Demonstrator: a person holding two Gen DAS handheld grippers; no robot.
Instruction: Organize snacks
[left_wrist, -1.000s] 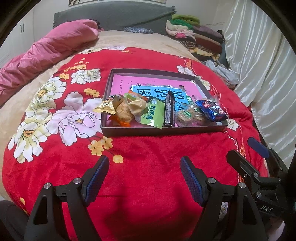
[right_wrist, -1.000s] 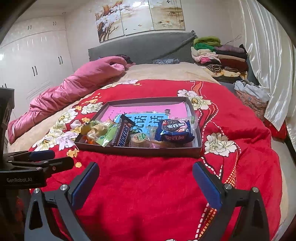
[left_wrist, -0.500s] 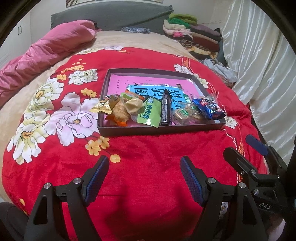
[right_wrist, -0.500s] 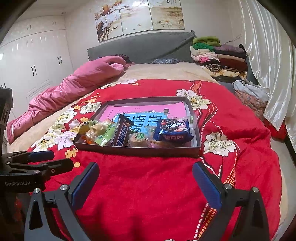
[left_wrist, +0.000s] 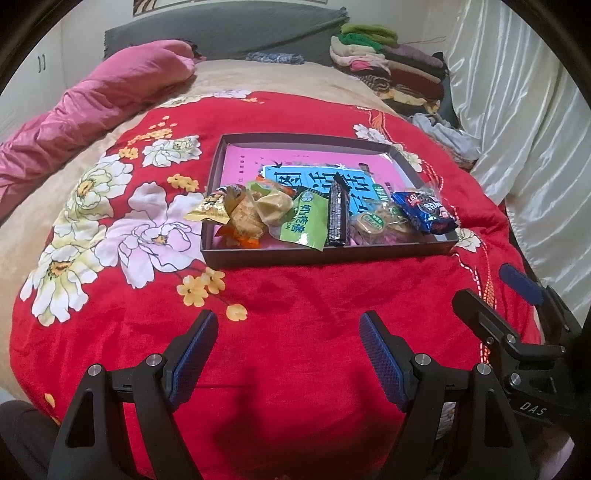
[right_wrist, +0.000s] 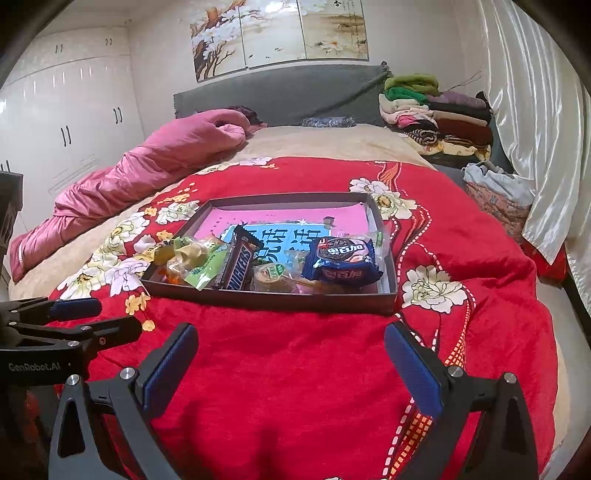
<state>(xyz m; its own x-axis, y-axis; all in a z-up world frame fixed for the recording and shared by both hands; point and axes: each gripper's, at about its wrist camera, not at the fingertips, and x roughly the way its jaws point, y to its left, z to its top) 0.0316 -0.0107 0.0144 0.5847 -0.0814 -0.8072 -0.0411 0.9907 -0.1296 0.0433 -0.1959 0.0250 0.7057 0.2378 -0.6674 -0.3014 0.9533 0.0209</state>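
A dark shallow tray (left_wrist: 321, 256) (right_wrist: 273, 301) with a pink and blue lining lies on the red flowered blanket. Along its near side sit a yellow packet (left_wrist: 210, 208), a green packet (left_wrist: 304, 221) (right_wrist: 205, 267), a Snickers bar (left_wrist: 338, 216) (right_wrist: 238, 267), round green-labelled cakes (left_wrist: 373, 223) (right_wrist: 271, 271) and a blue cookie pack (left_wrist: 423, 210) (right_wrist: 341, 264). My left gripper (left_wrist: 288, 354) hovers open over bare blanket in front of the tray, nothing between its fingers. My right gripper (right_wrist: 291, 363) is open likewise, also short of the tray.
A pink quilt (right_wrist: 147, 166) lies along the bed's left side. Folded clothes (right_wrist: 436, 114) are stacked at the back right, with a white curtain (right_wrist: 535, 129) beside them. Each view shows the other gripper at its edge: the right one (left_wrist: 517, 325), the left one (right_wrist: 62, 325).
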